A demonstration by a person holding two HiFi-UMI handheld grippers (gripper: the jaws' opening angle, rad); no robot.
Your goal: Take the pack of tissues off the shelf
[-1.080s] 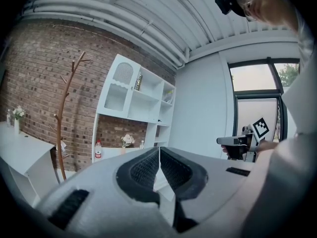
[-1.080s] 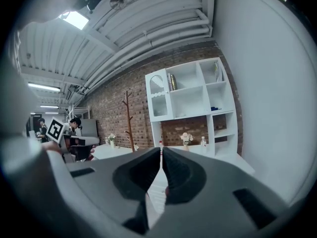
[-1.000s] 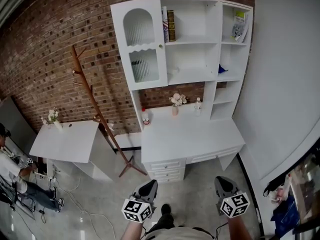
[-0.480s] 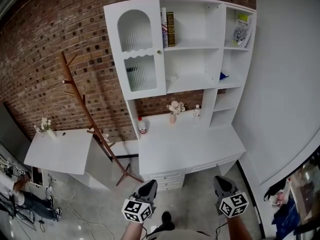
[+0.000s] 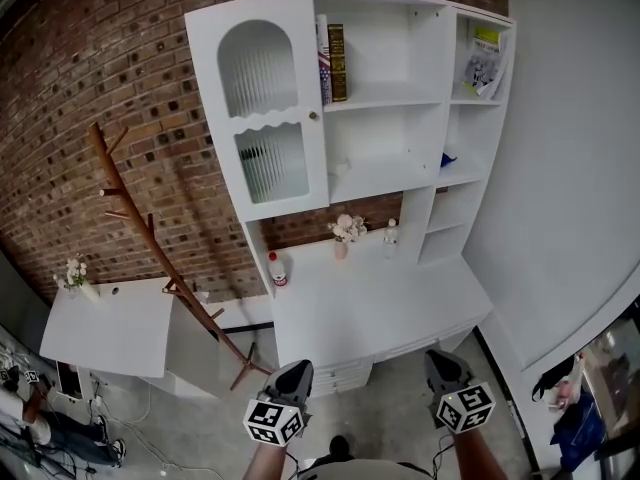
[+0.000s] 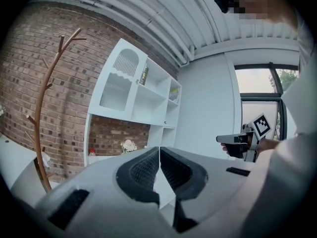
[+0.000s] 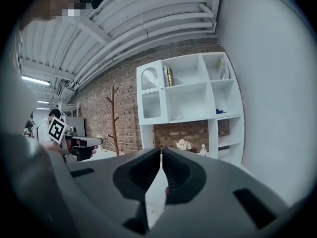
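Note:
A white shelf unit (image 5: 385,183) stands on a white desk (image 5: 370,298) against the brick wall. On its middle shelf, just right of the glass door, lies a small pale packet (image 5: 340,167); it is too small to tell whether this is the tissue pack. My left gripper (image 5: 296,376) and right gripper (image 5: 443,366) are held low in front of the desk, well short of the shelves. Both are shut and hold nothing. In the left gripper view the jaws (image 6: 159,151) meet; in the right gripper view the jaws (image 7: 161,153) meet too.
Books (image 5: 333,63) stand on the top shelf, and a magazine (image 5: 486,63) and a blue thing (image 5: 447,158) sit in the right column. Flowers (image 5: 345,231) and bottles (image 5: 276,271) stand on the desk. A wooden coat rack (image 5: 150,248) and a small white table (image 5: 110,328) stand to the left.
The desk and shelf unit have grown larger and slid left in the head view as I came closer. Both grippers have travelled forward with me, still shut.

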